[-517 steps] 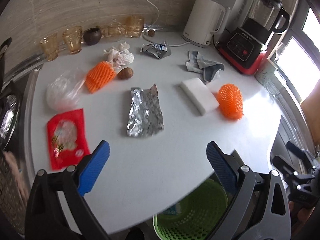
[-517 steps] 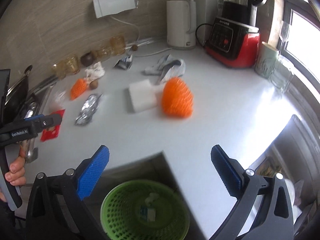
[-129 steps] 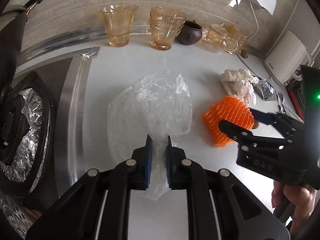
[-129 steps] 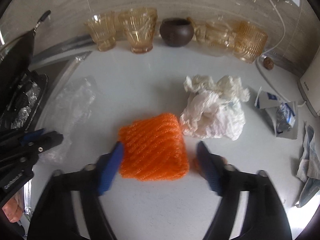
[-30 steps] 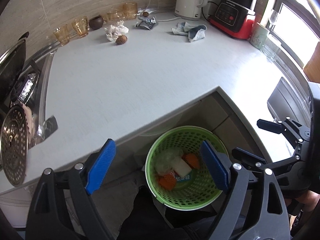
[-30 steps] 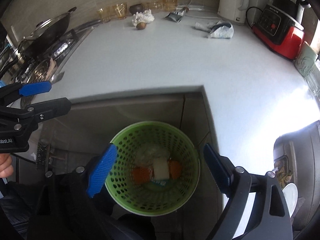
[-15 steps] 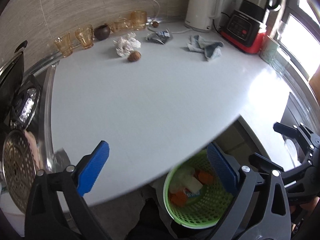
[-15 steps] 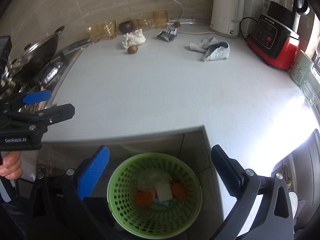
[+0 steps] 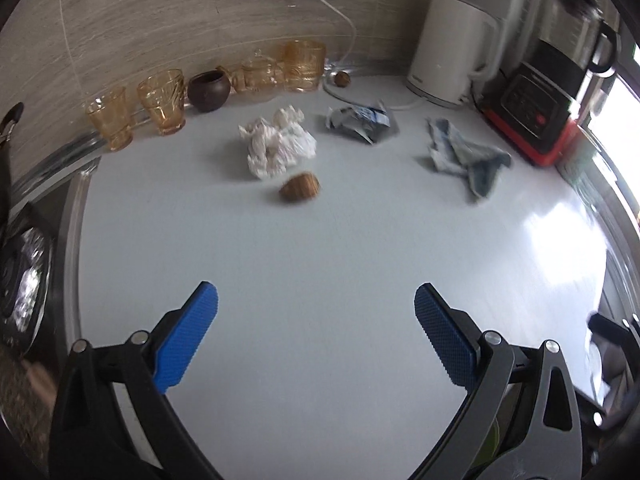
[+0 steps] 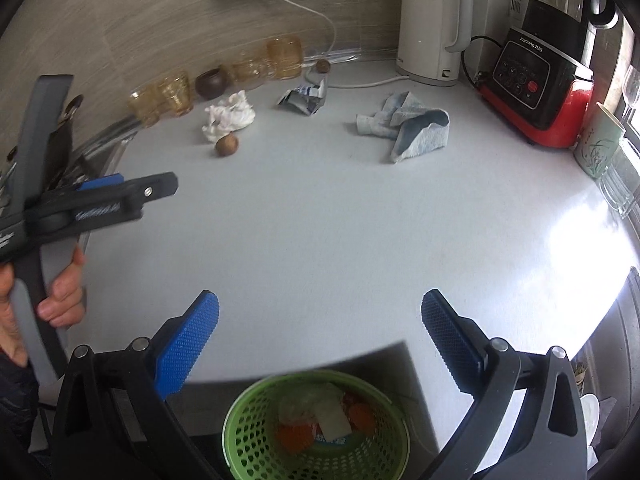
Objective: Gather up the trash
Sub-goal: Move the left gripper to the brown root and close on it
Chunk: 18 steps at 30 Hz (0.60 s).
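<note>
Lying near countertop [image 10: 320, 240] back edge: crumpled tissue [image 9: 276, 146], brown nut [image 9: 300, 187] just beside it toward front, torn wrapper [image 9: 358, 122] toward kettle [image 10: 430, 24]. Green basket [image 10: 240, 436] below front edge holds orange nets, white piece. Blue cloth [image 10: 408, 126] nearer right edge. Left gripper [image 9: 316, 320], right gripper [image 10: 320, 324]: jaws spread wide, nothing between.

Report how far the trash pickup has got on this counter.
Done: the green basket below the counter edge holds orange netting, a white block and clear plastic. In hand: nothing; the left tongs and right tongs are both open and empty. Left: the crumpled tissue, the brown nut beside it and the torn wrapper. The blue cloth may not be trash.
</note>
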Available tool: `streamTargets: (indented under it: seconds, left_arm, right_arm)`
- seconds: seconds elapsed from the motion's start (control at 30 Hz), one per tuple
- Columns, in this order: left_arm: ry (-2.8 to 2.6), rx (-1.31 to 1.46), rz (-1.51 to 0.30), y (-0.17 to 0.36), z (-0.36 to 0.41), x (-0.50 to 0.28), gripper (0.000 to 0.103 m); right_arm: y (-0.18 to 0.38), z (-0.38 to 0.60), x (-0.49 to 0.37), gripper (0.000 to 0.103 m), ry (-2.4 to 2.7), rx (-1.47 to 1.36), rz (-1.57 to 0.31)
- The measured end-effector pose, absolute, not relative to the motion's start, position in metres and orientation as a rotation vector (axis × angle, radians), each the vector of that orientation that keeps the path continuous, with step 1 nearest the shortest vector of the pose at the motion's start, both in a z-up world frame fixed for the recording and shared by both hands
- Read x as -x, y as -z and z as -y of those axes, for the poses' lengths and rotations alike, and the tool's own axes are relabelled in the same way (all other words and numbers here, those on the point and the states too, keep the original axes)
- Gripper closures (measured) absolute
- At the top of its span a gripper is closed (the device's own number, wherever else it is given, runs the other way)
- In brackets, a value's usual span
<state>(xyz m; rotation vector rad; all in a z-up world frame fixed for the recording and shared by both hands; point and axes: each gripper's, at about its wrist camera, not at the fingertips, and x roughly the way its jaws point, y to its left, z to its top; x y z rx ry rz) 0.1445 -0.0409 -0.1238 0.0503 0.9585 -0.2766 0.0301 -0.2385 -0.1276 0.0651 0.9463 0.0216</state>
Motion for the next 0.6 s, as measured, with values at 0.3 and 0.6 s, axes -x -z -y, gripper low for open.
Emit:
streamTargets:
  seconds: [0.3,0.6]
  left_arm:
    - [0.255,-0.003,-1.002,0.158,0.045,-0.220,0.008]
    - [0.235,-0.003,-1.024,0.177,0.054,-0.260,0.008]
  right_arm:
    - [0.135,0.247,-0.079,0.002,0.024,-0.069,-0.948]
    - [0.145,0.256,-0.121,0.002,0.029,-0.097,-0.964]
